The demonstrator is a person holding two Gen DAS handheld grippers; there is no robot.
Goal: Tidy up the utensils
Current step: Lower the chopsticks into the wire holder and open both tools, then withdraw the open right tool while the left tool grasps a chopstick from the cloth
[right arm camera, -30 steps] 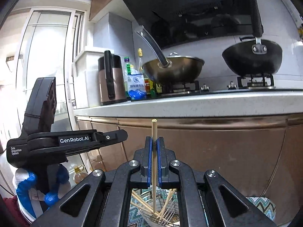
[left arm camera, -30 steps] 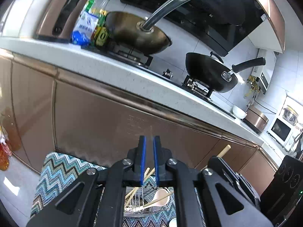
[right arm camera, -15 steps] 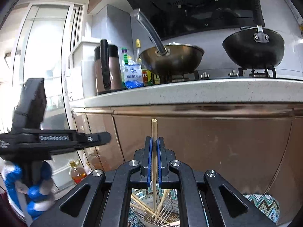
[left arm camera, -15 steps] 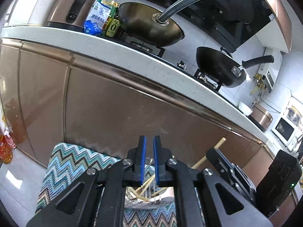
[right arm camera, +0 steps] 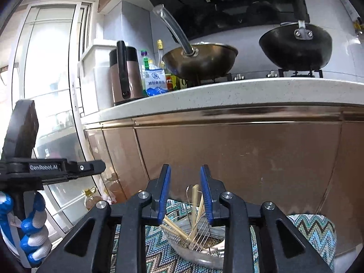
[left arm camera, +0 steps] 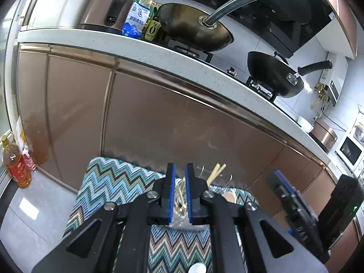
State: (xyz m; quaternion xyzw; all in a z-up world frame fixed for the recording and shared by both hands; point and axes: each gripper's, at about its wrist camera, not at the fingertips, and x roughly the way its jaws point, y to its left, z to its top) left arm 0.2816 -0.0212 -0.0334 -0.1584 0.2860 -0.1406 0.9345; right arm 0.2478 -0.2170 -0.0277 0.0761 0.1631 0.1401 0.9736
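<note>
A wire utensil holder (right arm camera: 182, 249) stands on a zigzag cloth (left arm camera: 113, 182) and has several wooden chopsticks (right arm camera: 195, 201) leaning in it. My right gripper (right arm camera: 185, 193) hangs just above the holder. Its jaws are opening, and the blue pads (right arm camera: 165, 193) press on nothing; the chopsticks stand below and between them. In the left wrist view my left gripper (left arm camera: 179, 191) is shut and empty above the cloth, with the holder's chopsticks (left arm camera: 216, 173) just beyond its tips. A gloved hand (right arm camera: 31, 238) carries the left gripper (right arm camera: 56, 170).
Brown cabinet fronts (right arm camera: 238, 159) rise right behind the cloth under a pale counter edge (right arm camera: 227, 95). On the counter stand two woks (right arm camera: 200, 61), a kettle (right arm camera: 124, 75) and bottles. An oil bottle (left arm camera: 16, 161) stands on the floor at left. A white spoon (left arm camera: 198, 268) lies on the cloth.
The right jaws have opened and let go of the upright chopstick, which now stands in the holder. The left gripper moved forward and down over the cloth, still shut.
</note>
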